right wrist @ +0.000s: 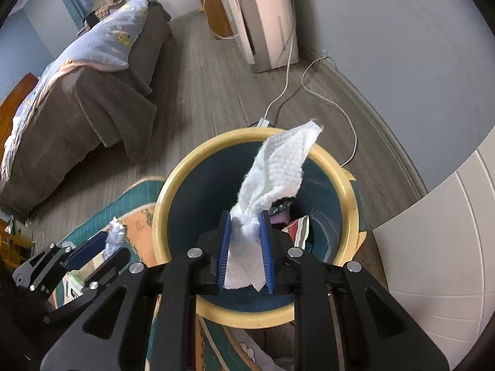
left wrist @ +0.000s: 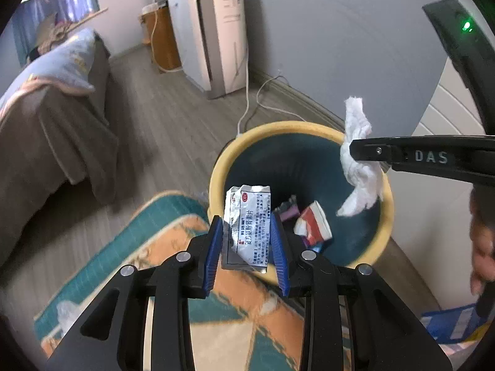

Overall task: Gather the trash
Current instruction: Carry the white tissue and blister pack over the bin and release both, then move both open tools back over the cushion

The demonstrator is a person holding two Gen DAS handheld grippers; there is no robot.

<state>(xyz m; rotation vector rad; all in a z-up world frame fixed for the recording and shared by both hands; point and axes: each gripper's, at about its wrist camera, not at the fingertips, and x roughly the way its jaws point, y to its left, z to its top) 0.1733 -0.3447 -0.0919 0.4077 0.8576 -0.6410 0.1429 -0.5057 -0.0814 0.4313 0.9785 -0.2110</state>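
Both pairs of jaws are clamped on trash, each poised over a wastebasket. Left gripper holds a flattened silver medicine sachet with printed Chinese text upright between its blue pads; the sachet sits above the near rim of the wastebasket, half over the opening and half over the rug. Right gripper pinches a crumpled white paper towel, whose loose end fans upward over the middle of the bin; in the left wrist view the same towel hangs from the gripper above the bin's far right rim.

The wastebasket has a yellow rim and a dark teal inside. At its bottom lie pieces already thrown away: a red and white wrapper and a small purple item beside it.

Judging from this, the task is partway done. Some trash is in the bin, two more pieces are carried to it and only need releasing. The sachet looks close to the edge, so it may need to come further in before being dropped.

More may remain. A pale crumpled scrap lies on the teal and orange rug, and a blue printed packet sits on the floor at the lower right, though whether that is trash cannot be told.
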